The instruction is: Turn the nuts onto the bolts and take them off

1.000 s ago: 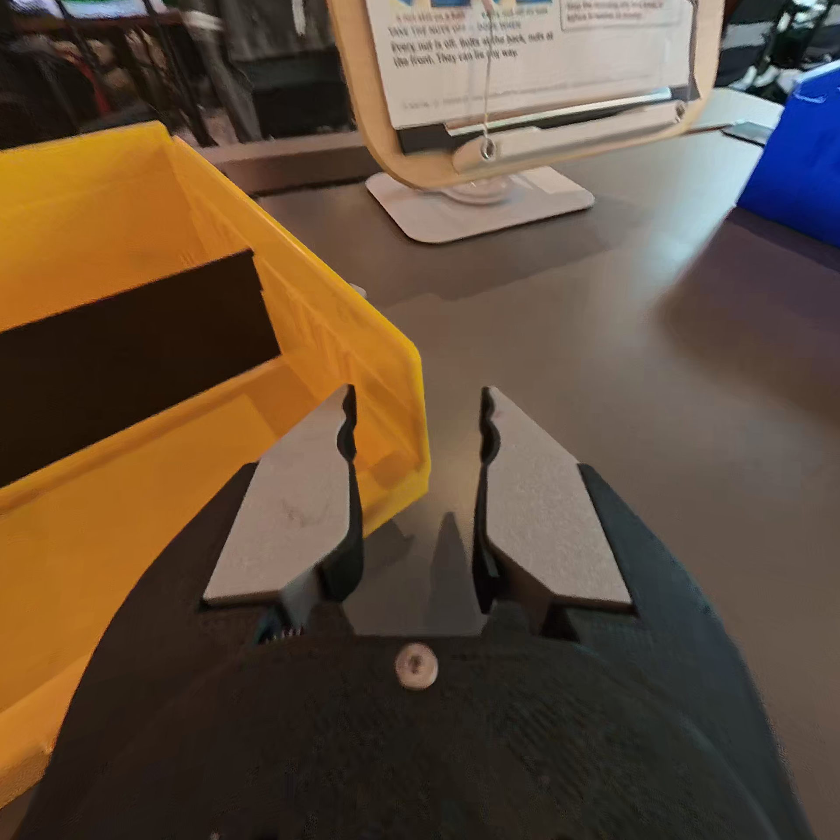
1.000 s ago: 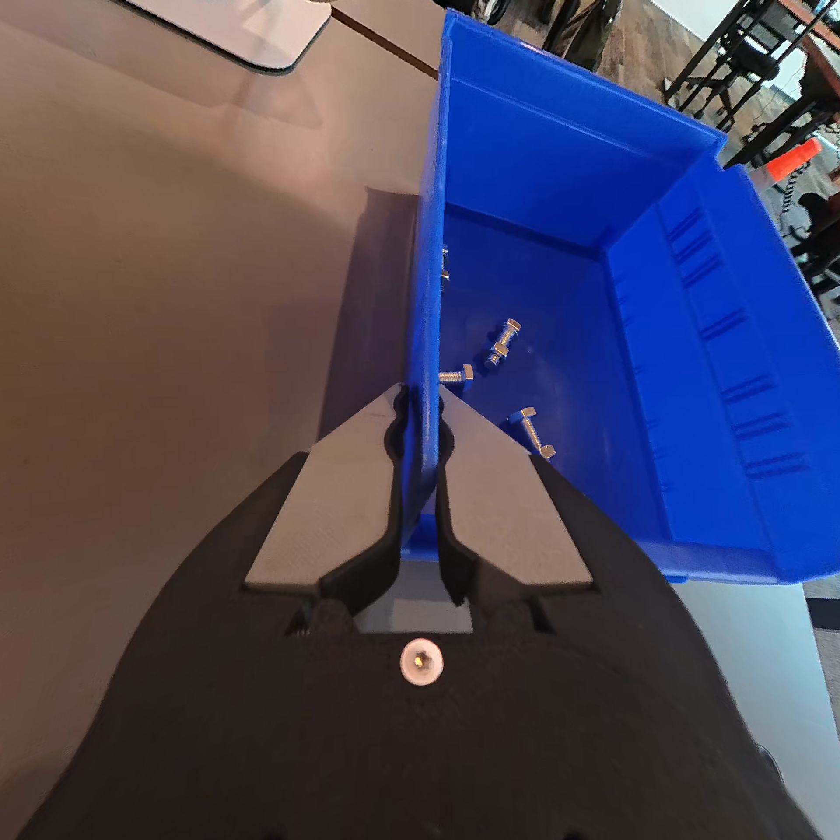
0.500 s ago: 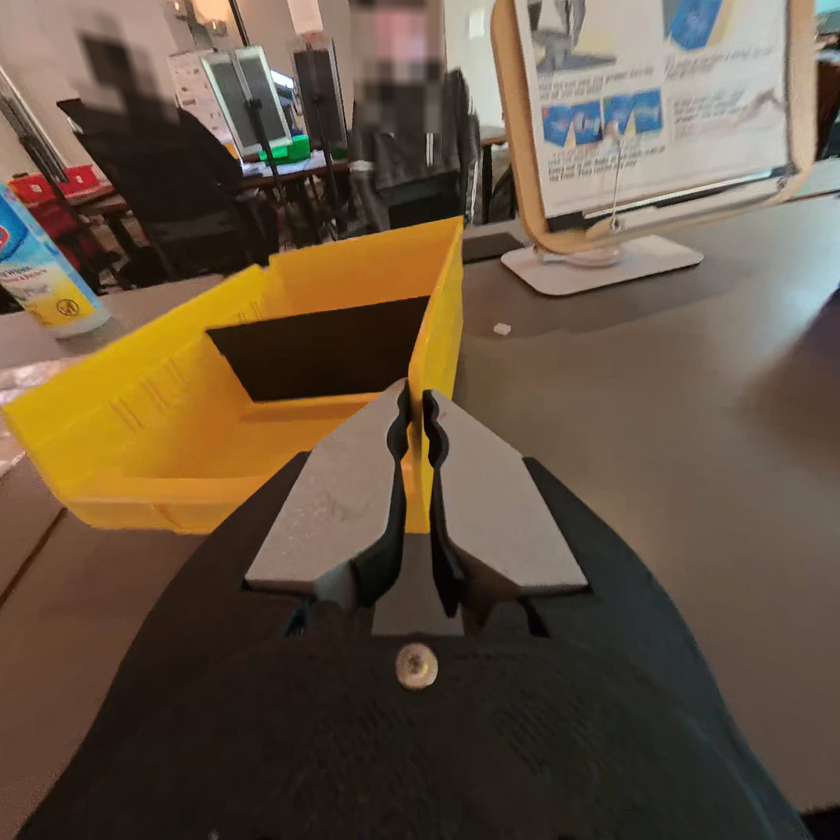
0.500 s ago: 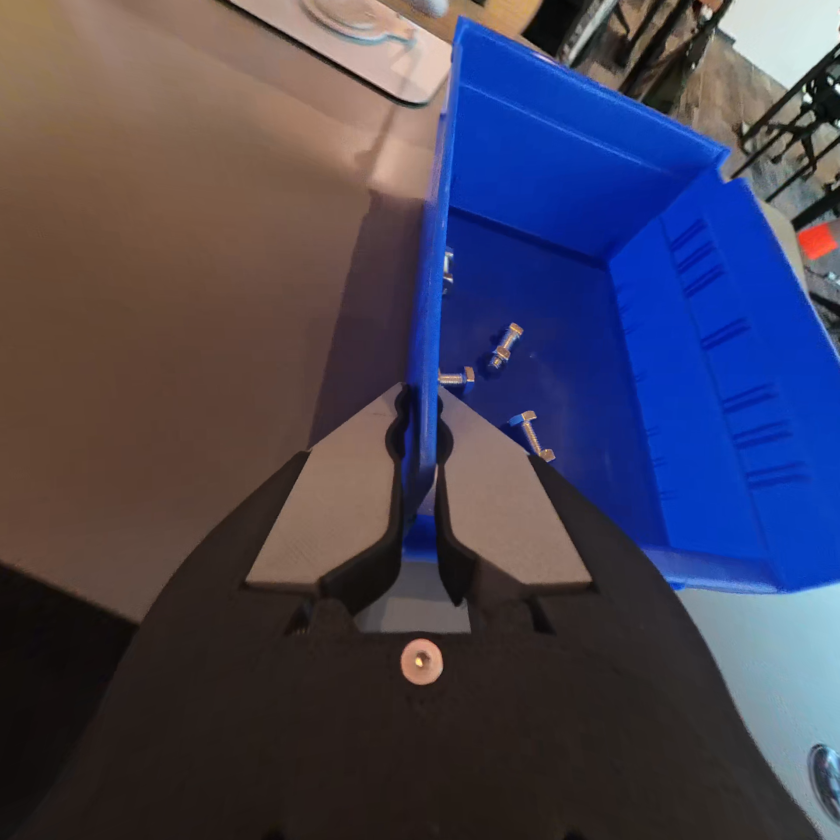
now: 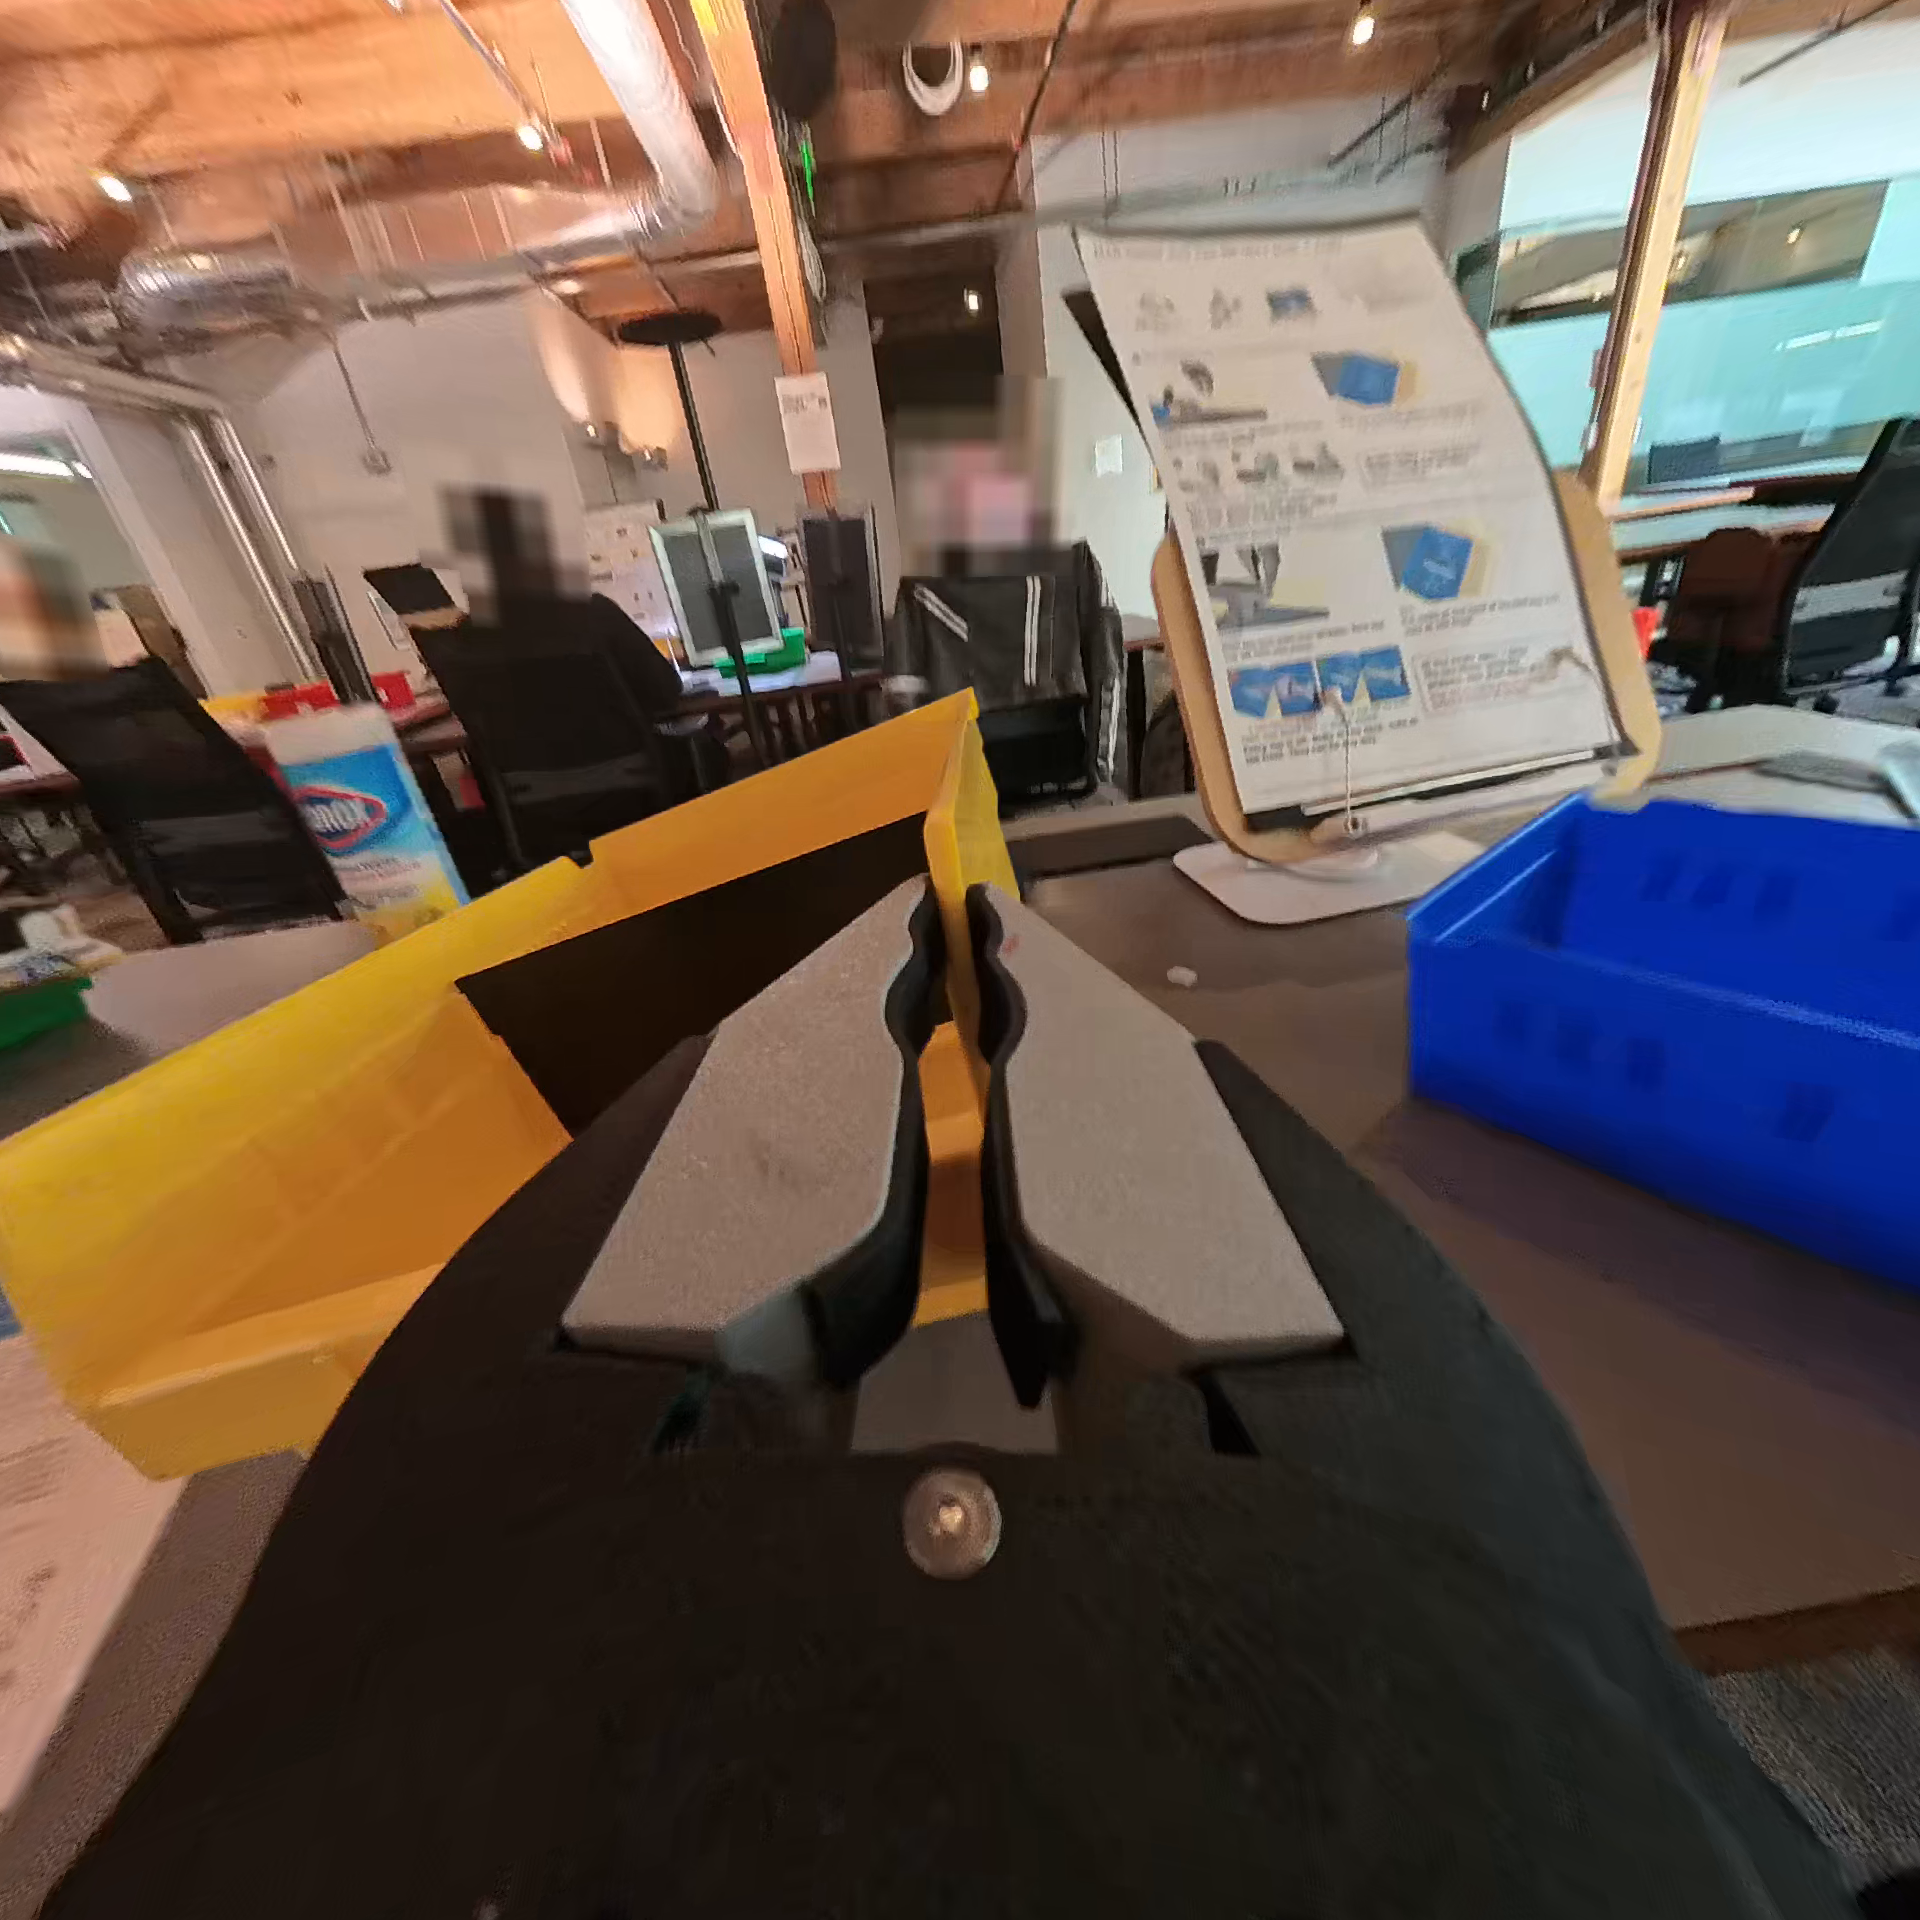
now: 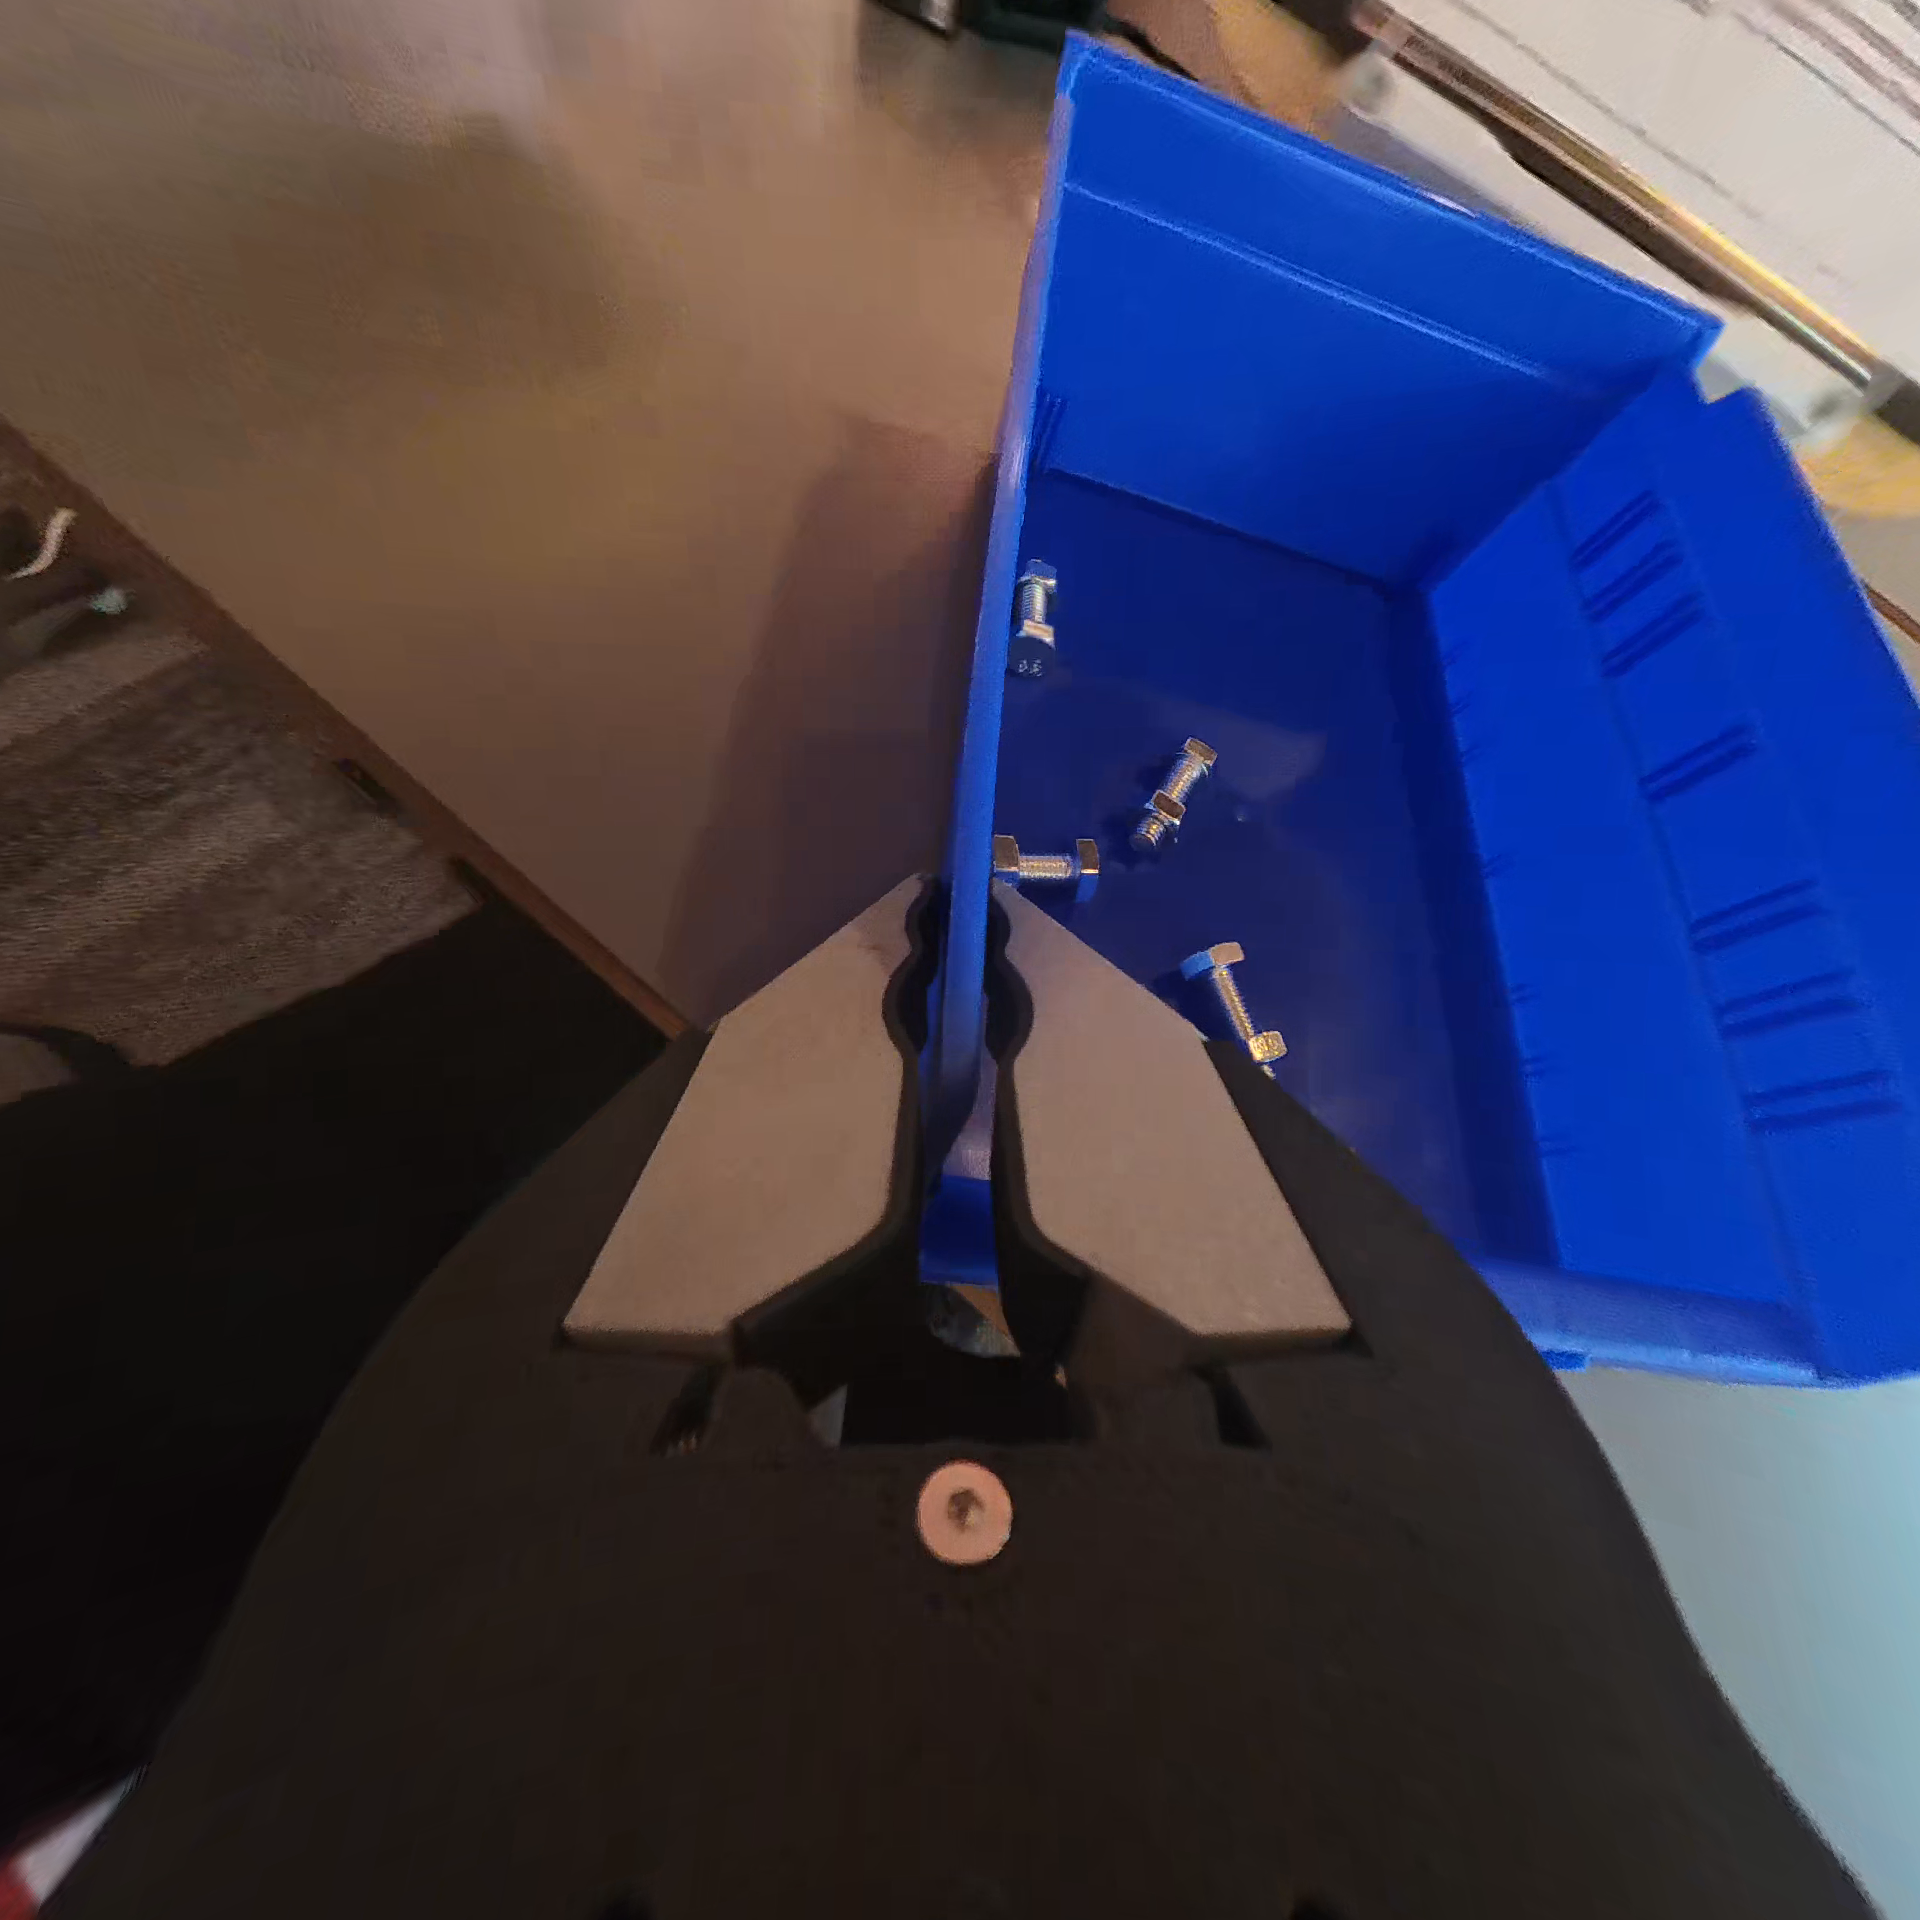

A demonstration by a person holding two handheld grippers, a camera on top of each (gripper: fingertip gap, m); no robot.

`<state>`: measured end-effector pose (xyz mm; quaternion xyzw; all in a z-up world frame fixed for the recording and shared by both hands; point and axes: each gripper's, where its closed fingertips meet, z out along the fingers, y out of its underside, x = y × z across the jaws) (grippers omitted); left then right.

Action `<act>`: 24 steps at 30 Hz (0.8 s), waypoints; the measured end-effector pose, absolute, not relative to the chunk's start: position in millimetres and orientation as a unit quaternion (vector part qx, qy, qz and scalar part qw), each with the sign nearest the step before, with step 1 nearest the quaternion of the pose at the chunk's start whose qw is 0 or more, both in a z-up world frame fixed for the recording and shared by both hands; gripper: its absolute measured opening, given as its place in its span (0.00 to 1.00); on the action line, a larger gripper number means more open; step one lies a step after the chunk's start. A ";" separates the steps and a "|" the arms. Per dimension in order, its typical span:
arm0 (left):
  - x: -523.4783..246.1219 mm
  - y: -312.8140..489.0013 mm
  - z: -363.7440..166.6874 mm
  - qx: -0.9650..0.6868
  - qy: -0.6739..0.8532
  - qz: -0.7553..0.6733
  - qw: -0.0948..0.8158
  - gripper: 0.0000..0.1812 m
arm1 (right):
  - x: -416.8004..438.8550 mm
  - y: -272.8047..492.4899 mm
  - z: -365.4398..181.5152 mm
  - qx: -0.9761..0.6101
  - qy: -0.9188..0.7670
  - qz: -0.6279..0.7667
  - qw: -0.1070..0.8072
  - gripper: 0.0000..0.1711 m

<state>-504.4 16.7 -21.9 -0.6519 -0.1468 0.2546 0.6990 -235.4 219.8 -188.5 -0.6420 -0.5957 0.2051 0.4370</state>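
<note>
My left gripper (image 5: 954, 906) is shut on the right side wall of a yellow bin (image 5: 270, 1132) with a black divider inside; the bin looks tilted and lifted off the table. My right gripper (image 6: 958, 896) is shut on the left side wall of a blue bin (image 6: 1621, 790), which also shows in the left wrist view (image 5: 1662, 1039). Several silver bolts with nuts on them lie on the blue bin's floor, one by the left wall (image 6: 1036, 621), one mid-floor (image 6: 1174, 795) and one near my right finger (image 6: 1236, 1003). The yellow bin's floor is hidden.
A clipboard with an instruction sheet (image 5: 1382, 561) stands on a white base behind the bins. A wipes canister (image 5: 364, 821) stands at the far left. The brown table (image 6: 468, 395) has its edge at the left, with carpet (image 6: 156, 831) below. Chairs and desks fill the background. The tips of one gripper are about 40 cm away from the tips of the other.
My left gripper closed on the yellow bin's wall and raised it, the view tipping up to the room. My right gripper kept its hold on the blue bin and moved it toward the table's edge.
</note>
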 end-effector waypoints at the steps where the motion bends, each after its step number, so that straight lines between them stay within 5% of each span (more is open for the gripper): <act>1: -502.8 7.6 -12.4 -0.642 -0.145 0.260 0.706 0.00 | -250.4 203.7 -188.2 -0.636 -0.601 0.209 0.437 0.02; 7: -495.7 -35.2 19.6 -0.612 -0.140 0.326 0.707 0.00 | -370.2 104.4 -177.9 -0.593 -0.598 0.268 0.468 0.07; 13: -499.9 -60.0 19.7 -0.610 -0.148 0.359 0.691 0.00 | -428.8 44.7 -157.0 -0.595 -0.596 0.361 0.400 0.33; 24: -481.9 -80.9 27.9 -0.603 -0.157 0.383 0.682 0.01 | -390.6 28.6 -127.3 -0.559 -0.586 0.390 0.437 0.27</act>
